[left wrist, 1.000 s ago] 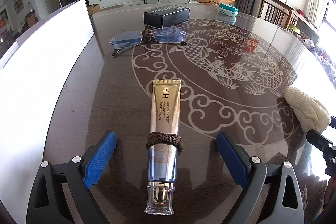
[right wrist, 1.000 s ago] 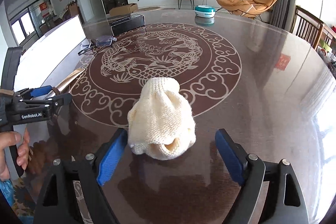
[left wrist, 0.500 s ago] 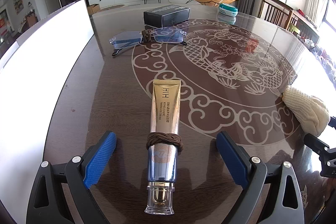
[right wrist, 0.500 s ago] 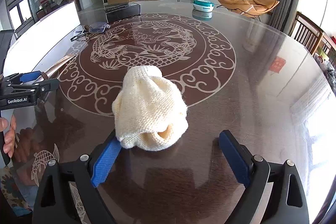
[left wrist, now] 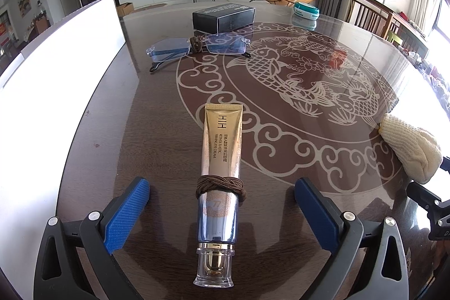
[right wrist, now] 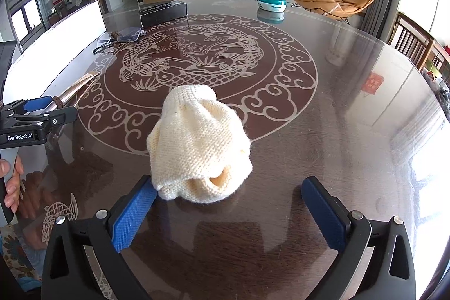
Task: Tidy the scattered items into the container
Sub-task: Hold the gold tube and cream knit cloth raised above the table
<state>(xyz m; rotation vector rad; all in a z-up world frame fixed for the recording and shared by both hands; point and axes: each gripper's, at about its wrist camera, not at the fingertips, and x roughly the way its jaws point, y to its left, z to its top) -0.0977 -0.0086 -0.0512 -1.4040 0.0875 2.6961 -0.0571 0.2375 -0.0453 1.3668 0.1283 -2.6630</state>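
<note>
Two grippers, left gripper (left wrist: pixel 222 204) and right gripper (right wrist: pixel 227 210), have just been opening and stand wide on the glossy carp-patterned tabletop (left wrist: pixel 323 114), gripping nothing. A gold tube (left wrist: pixel 220 176) (printed "HIH", "RETINOL ELASTIC FIRMING EYE CREAM") lies untouched between the left pads. A cream knit item (right wrist: pixel 198 151) brushes the right gripper's left pad (right wrist: pixel 132 215); "GenRobot.AI" marks the left gripper.

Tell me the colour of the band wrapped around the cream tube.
Dark brown: a braided band around the gold-and-silver cream tube, clearest in the left wrist view.

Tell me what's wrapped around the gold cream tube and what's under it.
A brown braided hair tie circles the cream tube near its capped end. The tube lies on the patterned table; whatever sits directly beneath it is hidden.
</note>
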